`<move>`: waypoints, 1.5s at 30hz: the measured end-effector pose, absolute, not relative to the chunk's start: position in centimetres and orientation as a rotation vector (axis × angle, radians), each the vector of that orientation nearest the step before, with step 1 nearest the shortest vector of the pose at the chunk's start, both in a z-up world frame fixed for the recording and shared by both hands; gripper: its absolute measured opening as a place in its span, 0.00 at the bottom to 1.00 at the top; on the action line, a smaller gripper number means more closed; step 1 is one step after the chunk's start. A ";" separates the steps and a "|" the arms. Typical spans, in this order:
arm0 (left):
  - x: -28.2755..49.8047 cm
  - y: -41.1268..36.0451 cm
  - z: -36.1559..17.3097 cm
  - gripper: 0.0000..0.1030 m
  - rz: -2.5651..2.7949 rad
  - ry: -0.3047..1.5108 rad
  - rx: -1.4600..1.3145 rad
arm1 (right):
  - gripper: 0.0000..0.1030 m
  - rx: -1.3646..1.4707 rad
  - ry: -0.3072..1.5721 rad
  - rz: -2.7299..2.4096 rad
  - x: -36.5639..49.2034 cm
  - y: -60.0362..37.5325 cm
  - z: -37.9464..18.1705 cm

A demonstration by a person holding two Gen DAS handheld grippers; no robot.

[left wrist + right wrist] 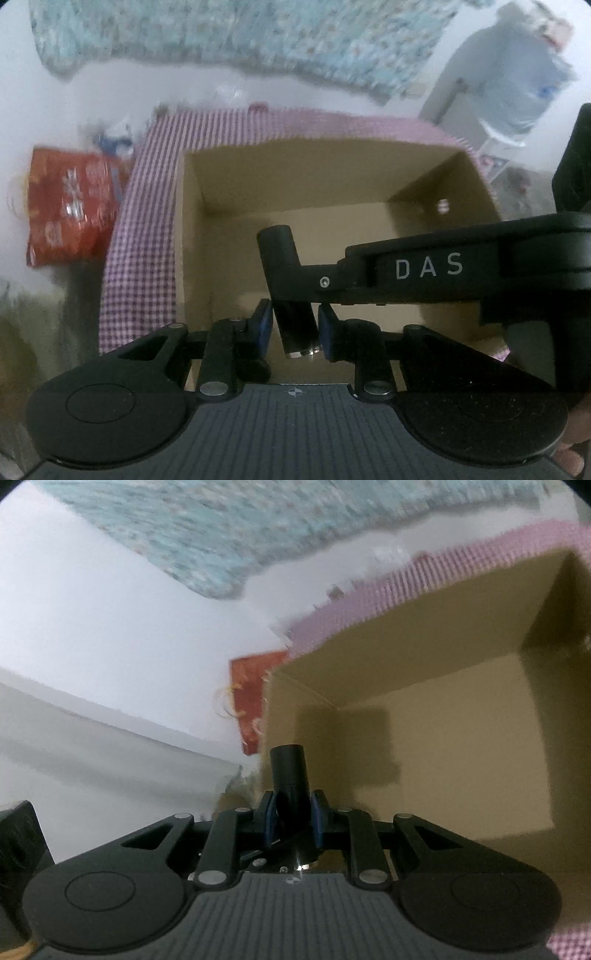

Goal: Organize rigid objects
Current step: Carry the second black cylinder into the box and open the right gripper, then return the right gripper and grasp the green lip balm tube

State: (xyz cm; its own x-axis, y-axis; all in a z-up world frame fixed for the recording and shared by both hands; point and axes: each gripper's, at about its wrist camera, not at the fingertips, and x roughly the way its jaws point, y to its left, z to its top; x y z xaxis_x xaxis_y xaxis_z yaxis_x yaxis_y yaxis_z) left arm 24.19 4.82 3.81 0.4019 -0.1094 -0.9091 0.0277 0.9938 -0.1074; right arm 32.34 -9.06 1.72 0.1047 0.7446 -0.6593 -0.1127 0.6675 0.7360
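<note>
An open cardboard box point(295, 177) stands on a pink checked cloth point(140, 258), and what I see of its inside is bare. My left gripper point(295, 321) hangs over the box, shut on a black cylinder point(295, 325) whose metal end points at the camera. The body of the other gripper point(424, 266) crosses in from the right and overlaps the cylinder's upper part. In the right wrist view, my right gripper point(291, 805) is shut on a similar black cylinder point(288, 768) at the near left corner of the box point(424, 646).
A red packet point(70, 206) lies left of the box on the white surface, also visible as a red packet point(251, 690) in the right wrist view. A blue patterned fabric point(258, 37) lies beyond the box. A pale, blurred bundle point(509, 81) sits far right.
</note>
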 end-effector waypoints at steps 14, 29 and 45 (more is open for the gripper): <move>26.6 5.5 2.1 0.29 -0.019 1.163 -0.047 | 0.22 0.702 1.453 0.637 35.6 -6.7 -4.5; 18.5 3.6 9.8 0.36 -0.142 0.969 -0.044 | 0.22 0.745 1.276 0.714 30.9 -13.7 4.6; 8.2 -3.0 2.6 0.41 -0.314 1.017 0.067 | 0.31 0.862 1.142 0.558 16.9 -28.0 3.4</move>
State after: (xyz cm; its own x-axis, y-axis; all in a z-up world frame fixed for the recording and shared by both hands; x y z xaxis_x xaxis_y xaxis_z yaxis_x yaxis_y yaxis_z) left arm 8.24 -3.03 2.61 0.4854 -0.2268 -0.8444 0.2889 0.9531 -0.0899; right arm 16.88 -27.99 3.39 0.3394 0.7658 -0.5462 0.0398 0.5685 0.8217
